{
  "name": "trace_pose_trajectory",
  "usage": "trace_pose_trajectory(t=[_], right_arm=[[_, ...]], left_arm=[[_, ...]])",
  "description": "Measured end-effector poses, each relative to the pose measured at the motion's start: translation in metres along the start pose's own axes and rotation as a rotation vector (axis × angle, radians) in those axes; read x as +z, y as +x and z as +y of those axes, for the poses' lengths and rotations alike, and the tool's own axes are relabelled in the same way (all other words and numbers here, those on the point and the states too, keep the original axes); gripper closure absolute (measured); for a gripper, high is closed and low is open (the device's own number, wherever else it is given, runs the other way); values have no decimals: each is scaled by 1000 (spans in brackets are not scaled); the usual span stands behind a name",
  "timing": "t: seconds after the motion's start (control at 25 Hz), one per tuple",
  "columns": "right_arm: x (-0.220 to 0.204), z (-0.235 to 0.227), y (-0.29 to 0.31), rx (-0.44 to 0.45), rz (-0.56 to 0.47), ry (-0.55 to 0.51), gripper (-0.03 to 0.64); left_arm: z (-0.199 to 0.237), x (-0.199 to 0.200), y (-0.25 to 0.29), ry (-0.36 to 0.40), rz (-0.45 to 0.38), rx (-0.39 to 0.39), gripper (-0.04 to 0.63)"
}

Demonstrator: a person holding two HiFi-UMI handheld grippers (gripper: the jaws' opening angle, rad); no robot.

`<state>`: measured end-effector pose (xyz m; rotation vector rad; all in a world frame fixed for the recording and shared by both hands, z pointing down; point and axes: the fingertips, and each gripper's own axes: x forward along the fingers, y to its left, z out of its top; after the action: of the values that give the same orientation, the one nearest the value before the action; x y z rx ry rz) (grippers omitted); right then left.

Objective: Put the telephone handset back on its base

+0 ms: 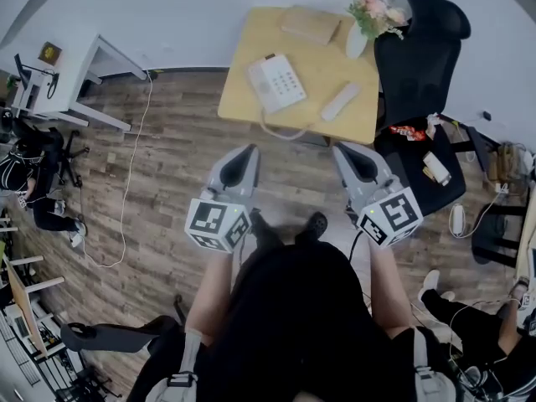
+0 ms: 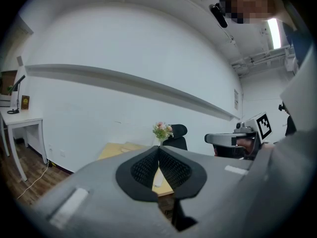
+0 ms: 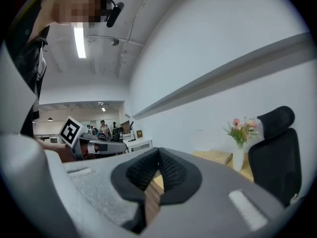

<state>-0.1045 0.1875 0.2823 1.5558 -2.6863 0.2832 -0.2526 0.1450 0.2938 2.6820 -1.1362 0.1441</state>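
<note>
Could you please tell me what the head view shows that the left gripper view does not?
Only the head view shows the telephone base with the handset lying beside it, off the base. Only the left gripper view shows the left gripper's jaws shut and empty. Both show the wooden table, the flowers, the black chair and the right gripper.

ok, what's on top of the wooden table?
Phone base, handset lying beside it, a flat tan box, a vase of flowers. The table beneath them is hidden.
</note>
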Motion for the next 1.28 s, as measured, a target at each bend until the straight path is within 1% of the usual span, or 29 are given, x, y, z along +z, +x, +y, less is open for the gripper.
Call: trace_pose_trajectory(t=[0.36,0.64,0.88,1.08,1.28], right_arm=[[-5,-27,-51,-58,-19,-15,614],[-13,-55,-92,-118,-14,5,614],[-20,-70,-119,-166,-6,20,614],[-22,-73,-130,-194,-2,28,614],[-27,-71,-142,-205,2,30,614]], left_arm=[[-48,-16,21,-12,22,-39,584],[-89,-26,43,-13,41,-85,584],[-122,-37,59,-2,67,-140,586],[-135,-37,68,9,74,-174,584],[-142,-43,74,15,90,-184,584]])
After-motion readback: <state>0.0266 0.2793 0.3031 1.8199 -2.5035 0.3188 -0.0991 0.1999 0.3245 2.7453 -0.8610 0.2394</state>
